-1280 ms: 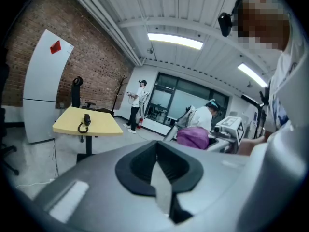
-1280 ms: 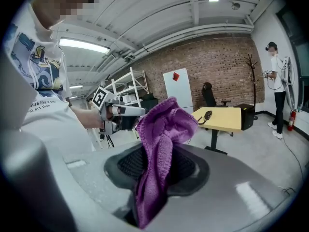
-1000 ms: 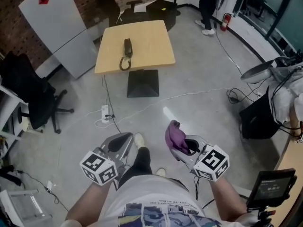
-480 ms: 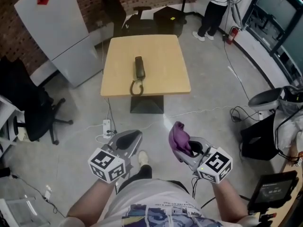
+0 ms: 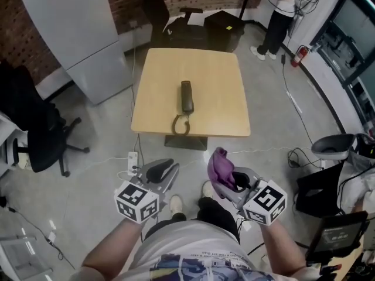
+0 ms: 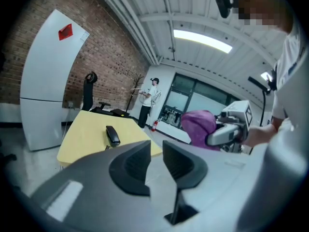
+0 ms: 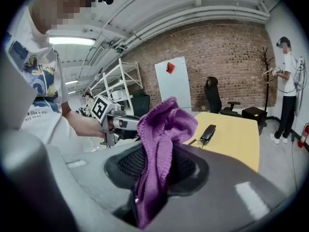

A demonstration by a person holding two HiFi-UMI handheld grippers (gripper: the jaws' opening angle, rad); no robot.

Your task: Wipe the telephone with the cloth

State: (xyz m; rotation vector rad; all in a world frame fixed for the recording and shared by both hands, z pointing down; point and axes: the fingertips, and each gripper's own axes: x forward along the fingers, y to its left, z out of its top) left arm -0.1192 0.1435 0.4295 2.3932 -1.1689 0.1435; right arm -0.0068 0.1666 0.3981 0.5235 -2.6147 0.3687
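A dark telephone handset (image 5: pixel 186 96) with a coiled cord lies in the middle of the light wooden table (image 5: pixel 222 86), some way ahead of both grippers. In the left gripper view the telephone (image 6: pixel 112 135) is on the table at the left. My left gripper (image 5: pixel 166 170) hovers over the floor short of the table. Its jaws have just been opening; they stand a little apart with nothing between them (image 6: pixel 155 153). My right gripper (image 5: pixel 225 177) is shut on a purple cloth (image 5: pixel 218 167), which bunches up above the jaws (image 7: pixel 161 129). The telephone (image 7: pixel 208 132) shows beyond it.
A white fridge-like panel (image 5: pixel 76 28) leans against the brick wall at the left. A black office chair (image 5: pixel 41 133) stands left of the table. A power strip (image 5: pixel 132 160) and cables lie on the floor by the table. A person (image 5: pixel 281 16) stands at the back right.
The table and telephone have come nearer and lower in the head view as both grippers moved forward towards them. The purple cloth stays in the right gripper.
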